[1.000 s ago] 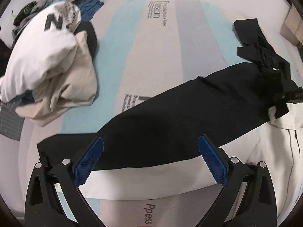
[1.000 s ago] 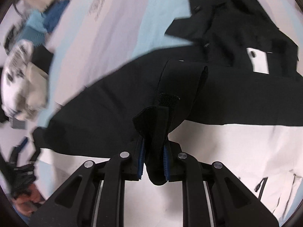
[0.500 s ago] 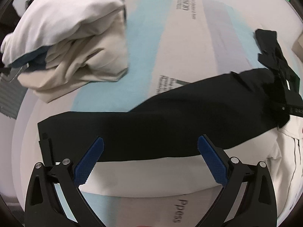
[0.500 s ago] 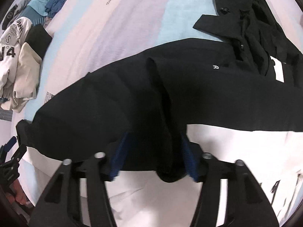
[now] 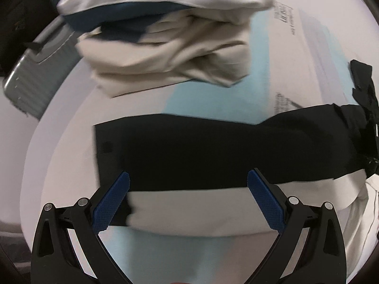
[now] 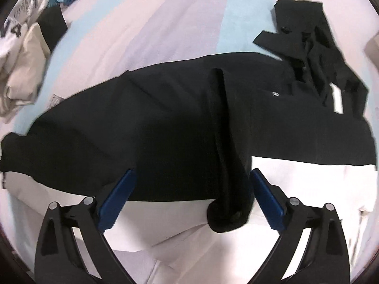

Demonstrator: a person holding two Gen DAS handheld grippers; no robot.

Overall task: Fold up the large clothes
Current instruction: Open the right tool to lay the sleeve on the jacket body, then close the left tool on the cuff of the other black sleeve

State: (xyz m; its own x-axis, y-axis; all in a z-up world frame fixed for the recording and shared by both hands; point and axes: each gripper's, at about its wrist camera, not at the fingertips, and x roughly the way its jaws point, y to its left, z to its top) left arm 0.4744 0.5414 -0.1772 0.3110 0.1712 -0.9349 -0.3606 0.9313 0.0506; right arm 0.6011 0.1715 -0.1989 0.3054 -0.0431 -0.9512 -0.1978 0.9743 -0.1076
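Striped pastel bedsheet [image 6: 165, 23] under my black-and-white garment [image 6: 142, 123], clothes pile [image 5: 165, 42] near, my right gripper [image 6: 190, 196] just opened, raised fold loose between jaws, my left gripper [image 5: 188, 201] spread, empty.

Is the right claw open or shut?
Open. The right claw has just been opening; its blue pads stand wide apart, and the black sleeve cuff lies between them, unpinched.
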